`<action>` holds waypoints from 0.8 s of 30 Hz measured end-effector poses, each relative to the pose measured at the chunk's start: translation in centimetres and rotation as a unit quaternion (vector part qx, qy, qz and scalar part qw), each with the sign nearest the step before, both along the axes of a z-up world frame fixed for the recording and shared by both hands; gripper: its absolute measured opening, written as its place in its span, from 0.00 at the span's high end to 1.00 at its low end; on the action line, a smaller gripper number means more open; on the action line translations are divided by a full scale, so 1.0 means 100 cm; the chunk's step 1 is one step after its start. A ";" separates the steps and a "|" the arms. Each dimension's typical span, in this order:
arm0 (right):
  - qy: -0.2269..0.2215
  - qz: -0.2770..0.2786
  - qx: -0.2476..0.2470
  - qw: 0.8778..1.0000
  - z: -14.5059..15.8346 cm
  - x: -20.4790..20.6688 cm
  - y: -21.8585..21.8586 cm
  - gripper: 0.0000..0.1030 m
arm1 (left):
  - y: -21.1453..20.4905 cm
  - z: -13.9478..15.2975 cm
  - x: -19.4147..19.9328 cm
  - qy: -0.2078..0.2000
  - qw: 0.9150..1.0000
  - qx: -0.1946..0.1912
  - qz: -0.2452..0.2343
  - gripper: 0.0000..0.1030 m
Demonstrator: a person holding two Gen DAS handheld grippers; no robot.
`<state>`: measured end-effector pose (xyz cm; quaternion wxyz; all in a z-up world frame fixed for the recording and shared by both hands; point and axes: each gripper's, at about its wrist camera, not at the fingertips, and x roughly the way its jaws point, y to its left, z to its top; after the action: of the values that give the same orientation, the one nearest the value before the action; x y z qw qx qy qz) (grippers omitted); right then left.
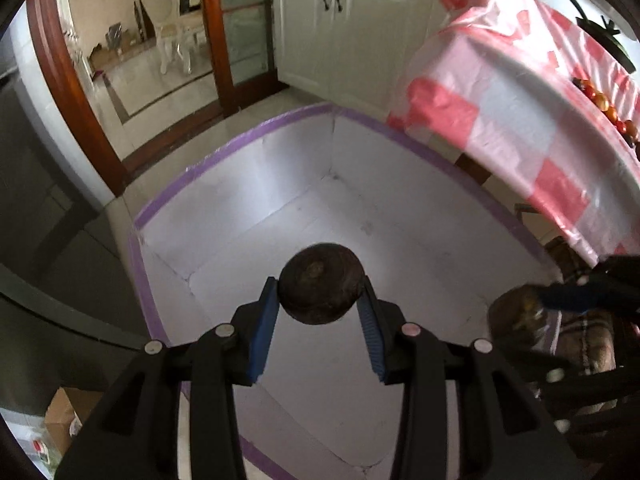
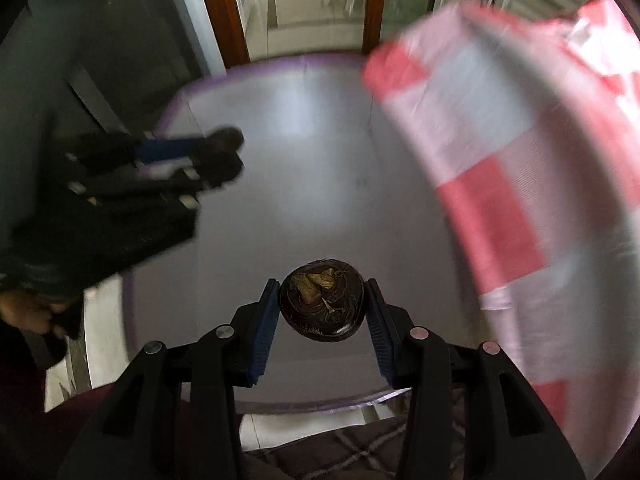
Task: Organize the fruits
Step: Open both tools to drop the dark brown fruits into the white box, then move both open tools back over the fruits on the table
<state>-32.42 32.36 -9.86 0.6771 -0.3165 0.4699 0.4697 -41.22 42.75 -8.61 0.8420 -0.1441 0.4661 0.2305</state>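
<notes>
On the left, a dark wooden door frame (image 1: 76,92) and open tiled floor (image 1: 188,136) border the white box with purple-taped rim (image 1: 256,136); its bare white bottom leaves wide room beneath both grippers. The left gripper (image 1: 320,300) hangs over the box, jaws clamped on a dark brown round fruit (image 1: 322,288) that sits at the blue pads' (image 1: 264,320) tips, its stem end turned toward the camera; it looks slightly flattened, wider across the jaws than tall. The right gripper (image 2: 322,304) hangs over the same box nearer its front rim, jaws clamped on a second dark brown round fruit with a dry yellowish calyx (image 2: 322,304) facing the camera, likewise held at the pad tips. To the right, a table draped in a pink-and-white checked plastic cloth (image 1: 520,128) overhangs the box's right edge, narrowing the room there.
</notes>
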 end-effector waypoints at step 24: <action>0.019 0.060 -0.144 0.988 -0.028 -0.025 -0.022 0.36 | -0.002 -0.045 0.010 0.088 0.996 -0.022 0.009 0.17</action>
<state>-34.92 30.20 -12.69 0.5860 -0.4293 0.5255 0.4428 -40.18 42.60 -13.15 0.7921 -0.1464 0.5419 0.2396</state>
